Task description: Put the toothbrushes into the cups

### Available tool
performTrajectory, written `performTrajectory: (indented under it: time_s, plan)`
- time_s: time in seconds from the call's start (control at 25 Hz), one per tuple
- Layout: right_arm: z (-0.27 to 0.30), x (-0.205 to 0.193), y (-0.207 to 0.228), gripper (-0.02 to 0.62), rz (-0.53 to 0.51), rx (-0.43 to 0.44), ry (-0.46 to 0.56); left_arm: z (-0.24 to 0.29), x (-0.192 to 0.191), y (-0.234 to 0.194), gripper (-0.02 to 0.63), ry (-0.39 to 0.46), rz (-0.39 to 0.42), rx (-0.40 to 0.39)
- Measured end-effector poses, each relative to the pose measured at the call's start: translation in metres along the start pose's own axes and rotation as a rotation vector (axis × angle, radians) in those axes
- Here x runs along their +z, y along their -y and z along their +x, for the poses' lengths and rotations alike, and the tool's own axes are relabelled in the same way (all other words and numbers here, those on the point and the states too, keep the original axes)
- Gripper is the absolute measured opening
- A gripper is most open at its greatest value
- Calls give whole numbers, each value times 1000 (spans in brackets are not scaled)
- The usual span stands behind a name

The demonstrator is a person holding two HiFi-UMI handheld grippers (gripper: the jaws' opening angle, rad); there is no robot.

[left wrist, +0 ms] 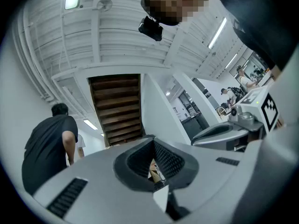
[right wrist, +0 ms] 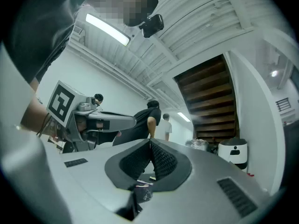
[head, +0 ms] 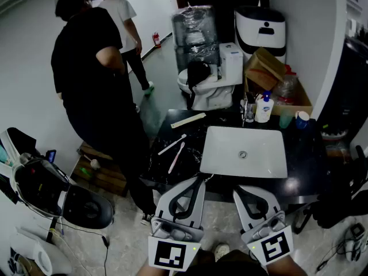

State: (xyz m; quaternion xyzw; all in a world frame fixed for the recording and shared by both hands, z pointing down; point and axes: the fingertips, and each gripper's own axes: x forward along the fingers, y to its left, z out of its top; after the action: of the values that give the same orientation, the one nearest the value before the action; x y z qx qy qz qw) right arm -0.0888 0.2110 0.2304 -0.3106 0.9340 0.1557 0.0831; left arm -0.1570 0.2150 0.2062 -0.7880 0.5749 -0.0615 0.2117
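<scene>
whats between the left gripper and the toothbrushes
Only bare black countertop, as the head view shows. The left gripper sits at the counter's near edge; the two toothbrushes lie just beyond, left of the white sink.

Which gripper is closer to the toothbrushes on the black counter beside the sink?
Left. The left gripper is just short of the toothbrushes, slightly right; the right gripper is farther right, in front of the sink.

No readable text, only square markers (head: 171, 253) on left tool (head: 200, 180), right tool (head: 237, 190)

White sink (head: 264, 154); blk counter (head: 307, 154); white toothbrush (head: 172, 145); pink toothbrush (head: 176, 157); bottle (head: 264, 110) white w/ blue cap.
</scene>
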Motion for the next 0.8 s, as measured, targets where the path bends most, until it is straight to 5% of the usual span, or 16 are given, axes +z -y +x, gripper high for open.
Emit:
performTrajectory:
  time_s: [0.8]
  plan:
    - [-9, -7, -3, 32, 42, 45, 0, -3, 0, 8, 2, -21, 12, 33]
